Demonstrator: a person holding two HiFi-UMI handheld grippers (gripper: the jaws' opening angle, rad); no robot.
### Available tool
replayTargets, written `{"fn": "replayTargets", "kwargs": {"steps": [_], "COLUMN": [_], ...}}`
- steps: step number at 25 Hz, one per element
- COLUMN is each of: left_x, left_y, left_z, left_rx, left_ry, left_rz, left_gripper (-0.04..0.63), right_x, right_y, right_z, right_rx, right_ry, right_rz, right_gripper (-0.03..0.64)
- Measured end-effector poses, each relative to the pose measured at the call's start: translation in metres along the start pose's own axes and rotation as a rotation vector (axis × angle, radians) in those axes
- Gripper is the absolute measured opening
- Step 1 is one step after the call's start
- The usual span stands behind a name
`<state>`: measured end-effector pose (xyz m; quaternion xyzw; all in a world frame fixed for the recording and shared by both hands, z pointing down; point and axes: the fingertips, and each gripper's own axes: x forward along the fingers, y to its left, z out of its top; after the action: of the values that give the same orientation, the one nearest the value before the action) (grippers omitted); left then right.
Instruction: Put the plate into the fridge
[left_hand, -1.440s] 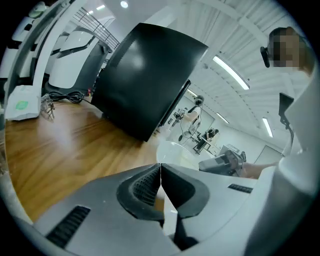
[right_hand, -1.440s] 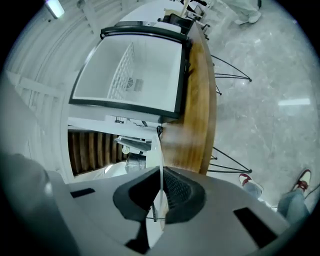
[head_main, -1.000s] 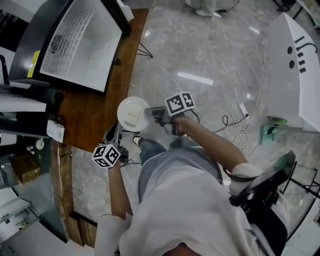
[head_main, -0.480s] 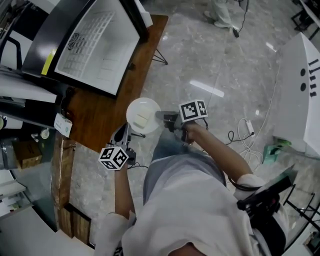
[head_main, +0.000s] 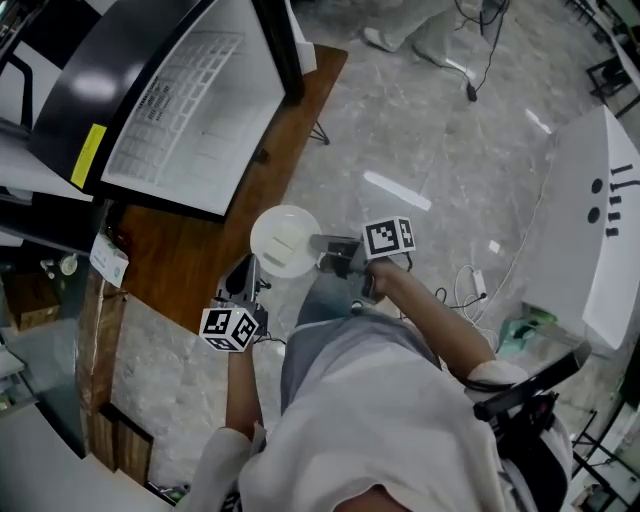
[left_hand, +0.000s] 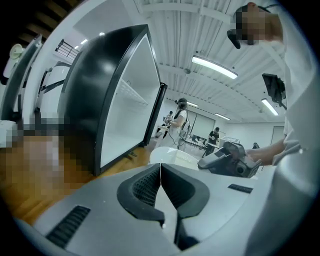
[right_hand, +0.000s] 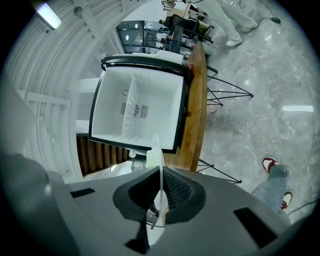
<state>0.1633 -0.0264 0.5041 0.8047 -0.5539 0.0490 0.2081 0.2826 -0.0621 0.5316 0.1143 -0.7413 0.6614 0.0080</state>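
My right gripper (head_main: 319, 248) is shut on the rim of a white plate (head_main: 285, 240) and holds it level over the near corner of the wooden table (head_main: 185, 250). In the right gripper view the plate (right_hand: 155, 159) shows edge-on between the pads, pointing at the open fridge (right_hand: 140, 107). The fridge (head_main: 185, 110) stands on the table with its white inside and wire shelf in sight. My left gripper (head_main: 250, 268) hangs just below the plate, shut on nothing. In the left gripper view its jaws (left_hand: 160, 172) meet, with the plate (left_hand: 172, 156) and the right gripper (left_hand: 227, 159) beyond them.
Black wire legs (right_hand: 222, 95) stick out under the table's edge over the marble floor (head_main: 430, 130). A white cabinet (head_main: 600, 220) and loose cables (head_main: 475, 285) lie to the right. Other people stand far off (left_hand: 179, 117).
The head view has swung, so the fridge sits nearer and larger. The plate stays in my right gripper by the table's corner, and the left gripper keeps its place beneath it.
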Motion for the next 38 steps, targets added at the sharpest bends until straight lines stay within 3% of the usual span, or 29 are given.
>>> {"fn": "replayTargets", "kwargs": {"steps": [3,8,15,18,25,35,38], "left_x": [0.025,0.068,0.113,0.121,0.137,0.134,0.13], "left_y": [0.017,0.058,0.108,0.103,0.081,0.083,0.082], "left_z": [0.016,0.047,0.096,0.104,0.119,0.164,0.18], "left_rx": [-0.024,-0.134,-0.056,-0.055,0.051,0.151,0.14], "left_ry": [-0.011,-0.034,0.003,0.003,-0.014,-0.067,-0.117], "left_rz": [0.008,-0.031,0.004,-0.007,-0.023,0.126,0.168], "left_gripper": [0.018,0.02,0.02,0.019,0.018,0.018,0.02], "right_x": [0.015,0.051,0.102,0.105,0.113,0.114,0.119], "right_y": [0.001,0.001,0.02,0.022,0.036,0.08,0.098], "right_z": [0.034,0.096,0.172,0.18,0.21,0.253,0.261], "right_rx": [0.004,0.027,0.009,0.007,-0.05,-0.138,-0.166], "right_ry": [0.024,0.075,0.146,0.172,0.206,0.265,0.288], "right_rz": [-0.009,-0.022,-0.014,0.001,0.046,0.103,0.14], "right_gripper": [0.025,0.025,0.025,0.025,0.025,0.025,0.025]}}
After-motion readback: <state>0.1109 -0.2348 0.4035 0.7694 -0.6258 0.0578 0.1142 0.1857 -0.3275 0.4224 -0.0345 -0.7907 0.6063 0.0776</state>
